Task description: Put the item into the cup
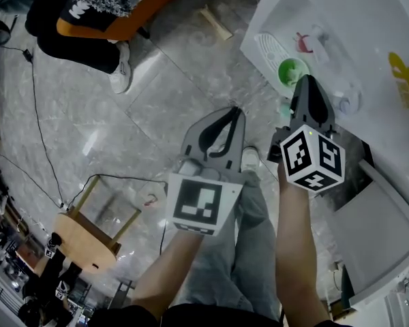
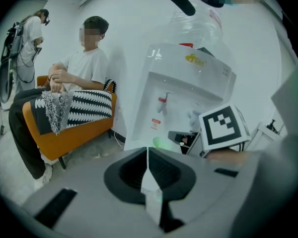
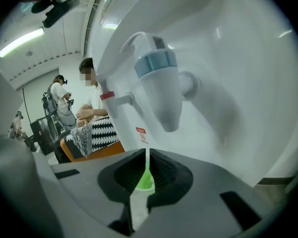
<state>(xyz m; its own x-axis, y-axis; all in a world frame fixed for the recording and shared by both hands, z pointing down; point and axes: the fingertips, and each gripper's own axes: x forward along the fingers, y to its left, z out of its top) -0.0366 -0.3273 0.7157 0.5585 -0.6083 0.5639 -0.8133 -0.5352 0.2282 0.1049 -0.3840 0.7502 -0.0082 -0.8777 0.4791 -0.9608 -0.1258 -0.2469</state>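
A green cup (image 1: pixel 290 69) stands in the recess of a white water dispenser (image 1: pixel 368 26), below its taps. My right gripper (image 1: pixel 306 82) reaches to the cup's near side. In the right gripper view its jaws (image 3: pixel 146 155) are nearly together with the green cup's rim (image 3: pixel 145 181) pinched between them, right under the blue tap (image 3: pixel 160 86); a red tap (image 3: pixel 106 95) sits further left. My left gripper (image 1: pixel 230 113) hangs over the floor, left of the dispenser, shut with nothing in it (image 2: pixel 148 155). The inside of the cup is hidden.
A person (image 2: pixel 84 68) sits on an orange sofa (image 2: pixel 69 133) left of the dispenser (image 2: pixel 184 88). A wooden stool (image 1: pixel 88 234) and cables (image 1: pixel 37 114) lie on the tiled floor. A white frame (image 1: pixel 382 244) stands at the lower right.
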